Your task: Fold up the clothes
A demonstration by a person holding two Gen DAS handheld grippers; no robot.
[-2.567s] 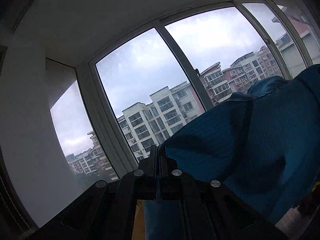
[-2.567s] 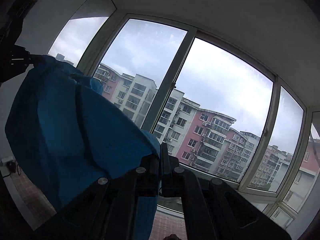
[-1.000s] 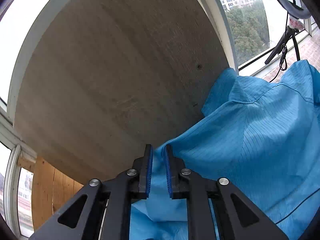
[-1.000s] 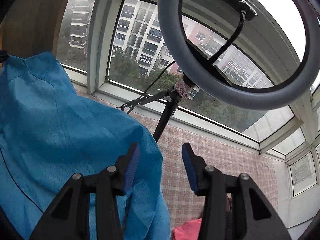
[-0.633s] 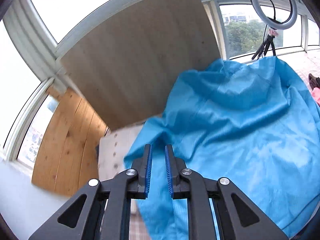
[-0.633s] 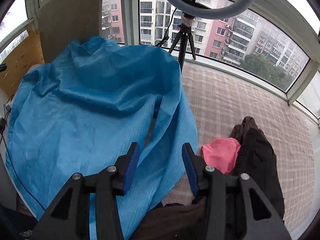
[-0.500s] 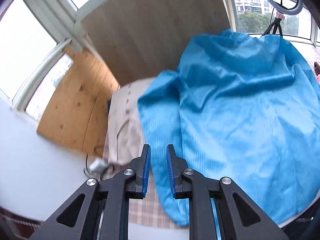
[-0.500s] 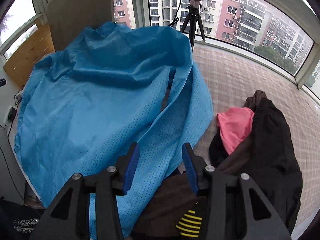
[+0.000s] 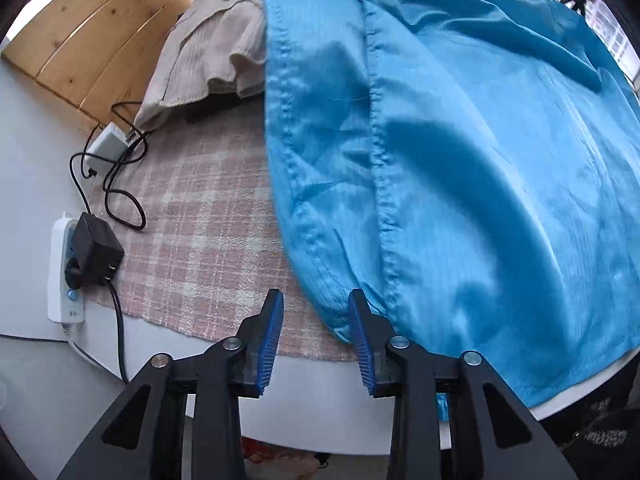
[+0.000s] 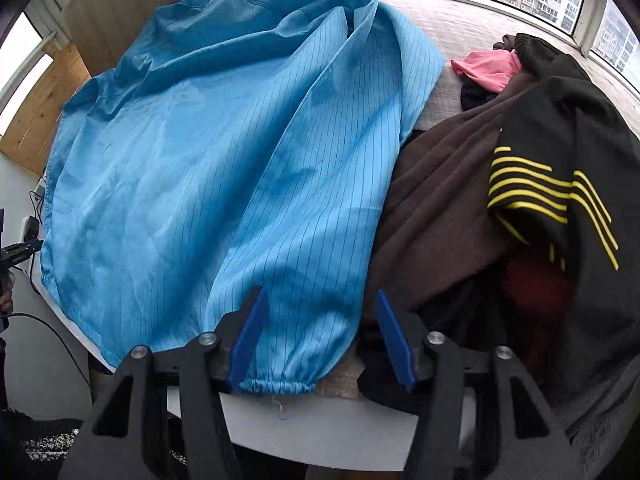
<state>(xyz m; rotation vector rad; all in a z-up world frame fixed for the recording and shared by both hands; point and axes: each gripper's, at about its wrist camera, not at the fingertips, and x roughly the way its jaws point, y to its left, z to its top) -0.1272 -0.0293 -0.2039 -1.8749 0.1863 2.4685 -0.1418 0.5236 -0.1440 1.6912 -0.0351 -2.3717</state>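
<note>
With the blue garment (image 10: 224,160) spread flat across the surface (image 9: 320,396), both your tools hang empty at its near edge, which reads as the pause between laying out and the first fold

Left gripper (image 9: 316,334): jaws apart, nothing between them, the right blue pad just touching or just short of the garment's hem corner at 1 o'clock; cannot tell which. Plaid cloth (image 9: 208,216) lies under it

Right gripper (image 10: 320,332): jaws apart, straddling a sleeve whose gathered cuff (image 10: 276,386) hangs at the surface rim at 6 o'clock. Cloth sits between the pads, not pinched

Why so placed, as a judgement: garment flat and opened out so seams and sleeves can be found; one tool at each near corner suits folding a side inward

Count, task things: one blue garment laid out. At 2 o'clock in the right view, an unfolded heap: one brown piece (image 10: 436,184), one black piece with yellow stripes (image 10: 552,184), one pink piece (image 10: 492,68); darker items beneath, number unclear

Count, other: one beige folded item (image 9: 208,52) at 11 o'clock in the left view, one power strip (image 9: 62,276), one black adapter (image 9: 98,254), one white charger (image 9: 106,146), two grippers
</note>
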